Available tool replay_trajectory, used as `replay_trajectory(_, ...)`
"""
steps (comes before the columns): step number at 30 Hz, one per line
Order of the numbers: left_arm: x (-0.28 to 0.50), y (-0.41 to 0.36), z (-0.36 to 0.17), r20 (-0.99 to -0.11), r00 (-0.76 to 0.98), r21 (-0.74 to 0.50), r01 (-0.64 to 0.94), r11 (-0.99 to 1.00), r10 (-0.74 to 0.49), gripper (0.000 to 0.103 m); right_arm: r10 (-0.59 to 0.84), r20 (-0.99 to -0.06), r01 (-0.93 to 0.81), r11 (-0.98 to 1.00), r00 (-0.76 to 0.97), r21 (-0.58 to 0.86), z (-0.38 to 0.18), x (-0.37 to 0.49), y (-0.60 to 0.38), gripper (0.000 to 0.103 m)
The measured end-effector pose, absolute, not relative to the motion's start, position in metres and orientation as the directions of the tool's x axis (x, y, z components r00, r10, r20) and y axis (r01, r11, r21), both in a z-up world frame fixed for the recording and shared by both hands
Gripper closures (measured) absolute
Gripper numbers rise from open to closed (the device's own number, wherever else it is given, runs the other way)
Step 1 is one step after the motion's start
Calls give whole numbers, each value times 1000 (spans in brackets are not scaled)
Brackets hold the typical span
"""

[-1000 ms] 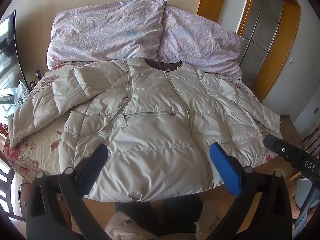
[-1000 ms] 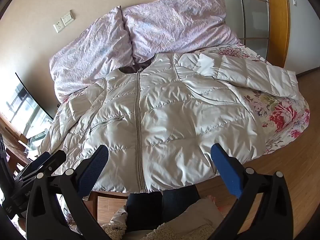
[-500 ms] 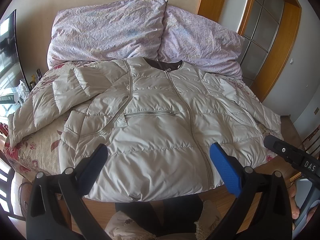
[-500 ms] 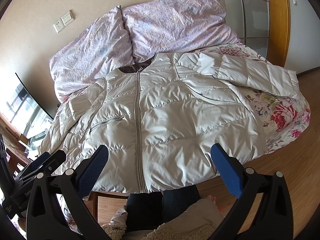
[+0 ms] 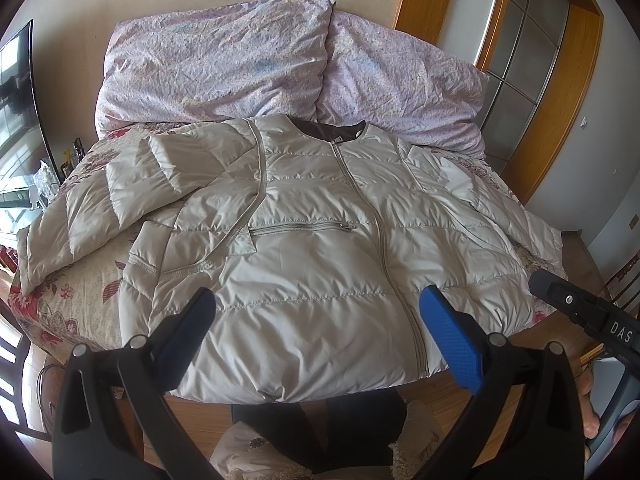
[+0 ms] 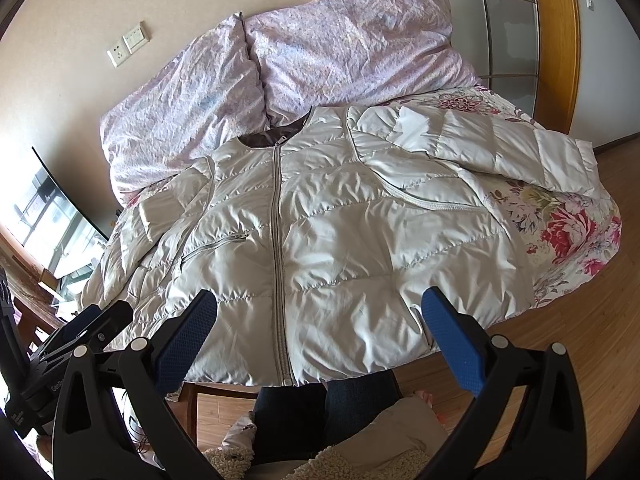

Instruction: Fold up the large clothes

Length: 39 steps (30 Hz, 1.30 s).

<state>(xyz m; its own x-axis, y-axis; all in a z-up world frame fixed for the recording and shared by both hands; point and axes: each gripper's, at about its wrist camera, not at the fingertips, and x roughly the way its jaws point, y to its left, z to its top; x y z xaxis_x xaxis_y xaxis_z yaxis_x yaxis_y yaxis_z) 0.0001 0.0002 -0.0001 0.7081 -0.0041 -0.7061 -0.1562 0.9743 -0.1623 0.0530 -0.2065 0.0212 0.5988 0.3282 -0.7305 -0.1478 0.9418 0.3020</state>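
A large cream quilted jacket (image 5: 320, 256) lies face up and zipped on a floral bedspread, collar toward the pillows, both sleeves spread out to the sides. It also shows in the right wrist view (image 6: 320, 240). My left gripper (image 5: 320, 336) is open and empty, hovering above the jacket's hem. My right gripper (image 6: 320, 336) is open and empty, also above the hem; its body shows at the right edge of the left wrist view (image 5: 588, 316).
Two lilac pillows (image 5: 224, 68) lean on the wall behind the jacket. The floral bedspread (image 6: 568, 236) hangs over the bed's edge. A person's legs (image 6: 316, 412) stand on wooden floor (image 6: 580, 344) at the foot. A television (image 5: 16, 120) stands left.
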Motion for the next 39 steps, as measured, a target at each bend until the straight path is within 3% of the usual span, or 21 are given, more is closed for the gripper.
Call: replay_trajectory(39, 0, 0, 0, -708, 706, -162, -157, 974, -4, 2, 327, -731, -145, 942, 599, 304, 21, 56, -203, 1)
